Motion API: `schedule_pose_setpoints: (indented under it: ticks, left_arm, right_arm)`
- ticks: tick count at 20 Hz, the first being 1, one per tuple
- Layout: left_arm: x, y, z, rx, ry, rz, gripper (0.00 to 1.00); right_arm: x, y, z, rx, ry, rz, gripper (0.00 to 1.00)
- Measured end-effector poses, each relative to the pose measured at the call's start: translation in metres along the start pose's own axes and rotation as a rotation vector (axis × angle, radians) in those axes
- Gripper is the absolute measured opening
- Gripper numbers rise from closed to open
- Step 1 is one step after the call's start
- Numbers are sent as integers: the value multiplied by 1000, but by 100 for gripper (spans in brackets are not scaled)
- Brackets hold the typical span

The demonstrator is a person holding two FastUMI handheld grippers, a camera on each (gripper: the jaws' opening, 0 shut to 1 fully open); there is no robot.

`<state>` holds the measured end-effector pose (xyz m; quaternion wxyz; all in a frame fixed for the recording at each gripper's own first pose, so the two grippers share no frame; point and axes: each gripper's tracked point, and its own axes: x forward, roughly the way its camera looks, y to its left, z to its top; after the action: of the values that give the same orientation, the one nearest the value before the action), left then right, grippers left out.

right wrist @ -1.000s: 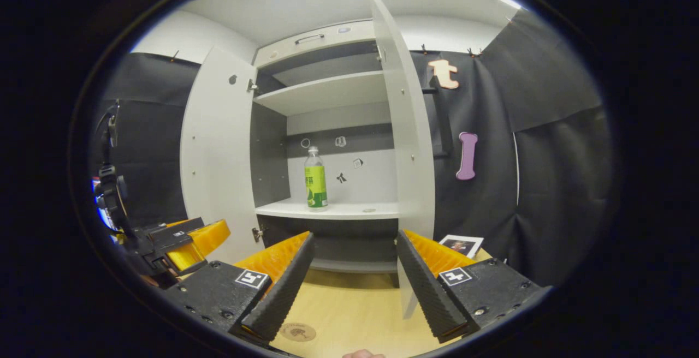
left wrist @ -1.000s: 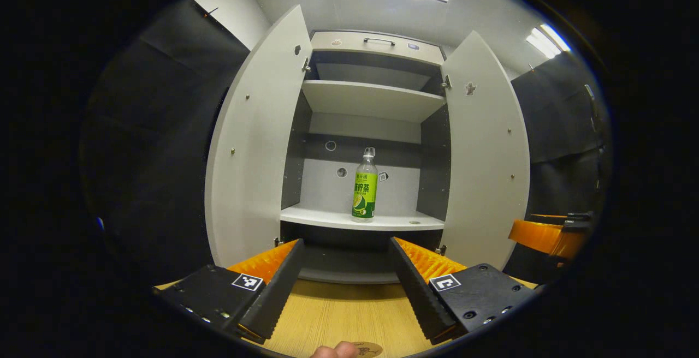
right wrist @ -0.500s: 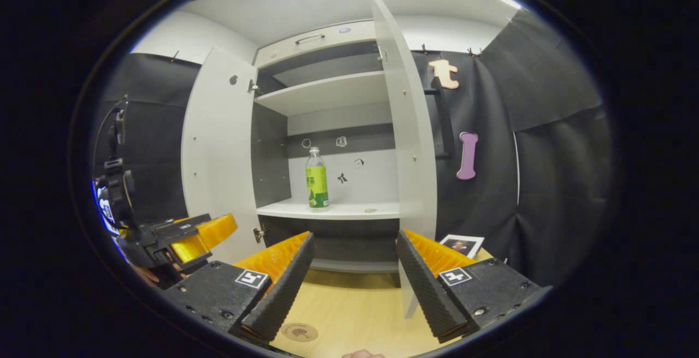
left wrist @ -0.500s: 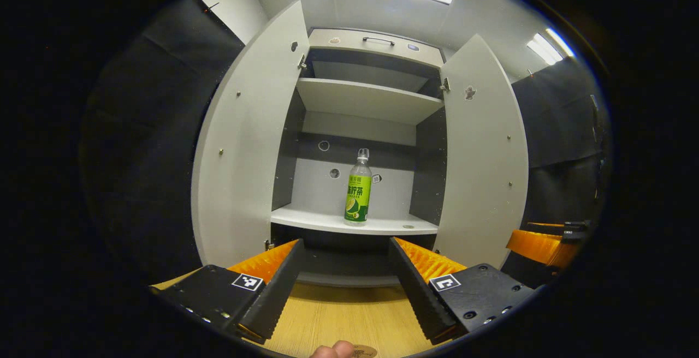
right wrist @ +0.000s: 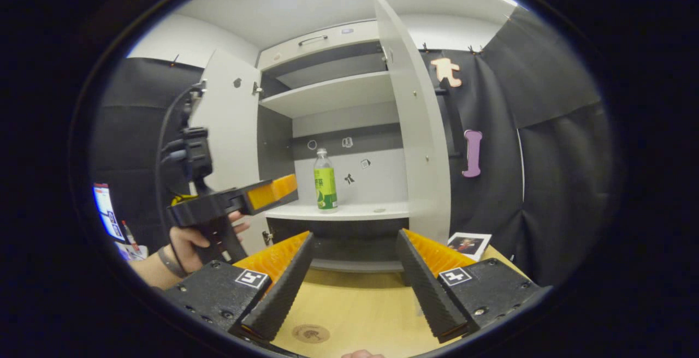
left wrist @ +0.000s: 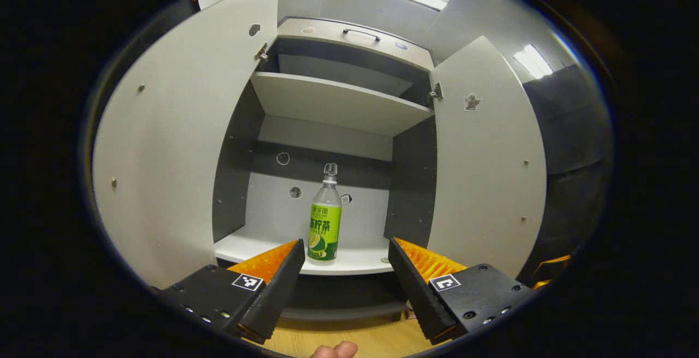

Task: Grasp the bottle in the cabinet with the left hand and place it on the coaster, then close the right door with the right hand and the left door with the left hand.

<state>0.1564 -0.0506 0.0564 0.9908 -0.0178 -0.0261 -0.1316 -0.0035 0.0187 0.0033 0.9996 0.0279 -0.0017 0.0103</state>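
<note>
Operator: Bottle [left wrist: 325,226] status and location?

Technician: It stands upright on the lower shelf [left wrist: 360,258] of the cabinet [left wrist: 349,107], untouched. In the left gripper view it sits at 12 o'clock from the left gripper [left wrist: 344,279], just left of the centreline between the fingers and farther back than the fingertips. In the right gripper view it appears at about 11 o'clock from the right gripper [right wrist: 354,281].

Operator: Jaw condition, both units?

Technician: Left gripper: jaws spread wide, nothing between them, no contact with the bottle. Right gripper: jaws likewise spread and empty, held low over the wooden table [right wrist: 355,309]. The right gripper view also shows the left gripper from the side, held in a hand [right wrist: 188,240] at 9 o'clock and pointed at the shelf.

Operator: Task progress?

Technician: Judged as early in step one, the approach. No step is complete. The bottle is not grasped. The coaster [right wrist: 310,333], lying on the table at 6 o'clock in the right gripper view, is bare. The left door [left wrist: 169,129] and the right door [left wrist: 486,156] both stand fully open.

Operator: Remaining procedure?

Technician: Advance the left gripper until the fingers flank the bottle body, then close on it. Lift clear of the shelf, withdraw, set it on the coaster. Then swing the right door shut with the right gripper and the left door with the left.
</note>
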Motion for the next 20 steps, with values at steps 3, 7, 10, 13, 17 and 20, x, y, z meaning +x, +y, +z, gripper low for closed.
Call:
schedule_pose_setpoints:
  ticks: [3,7,10,13,17,20]
  left_arm:
    - [50,12,-8,55,34,6,95]
    - [109,22,-25,94,71,32,95]
    - [132,29,-34,125,59,56,95]
    - [153,37,-41,169,56,82,94]
    - [175,52,-47,179,62,130,95]
    - [187,64,-47,140,70,151,95]
  right_arm:
    - [1,-3,3,4,-12,-12,99]
    - [6,-7,5,-7,-12,-16,99]
    - [9,-15,3,-23,-2,-23,99]
    - [13,-21,0,-19,9,-37,99]
    - [19,-25,-1,-12,13,-49,99]
    - [21,-27,0,-10,7,-54,99]
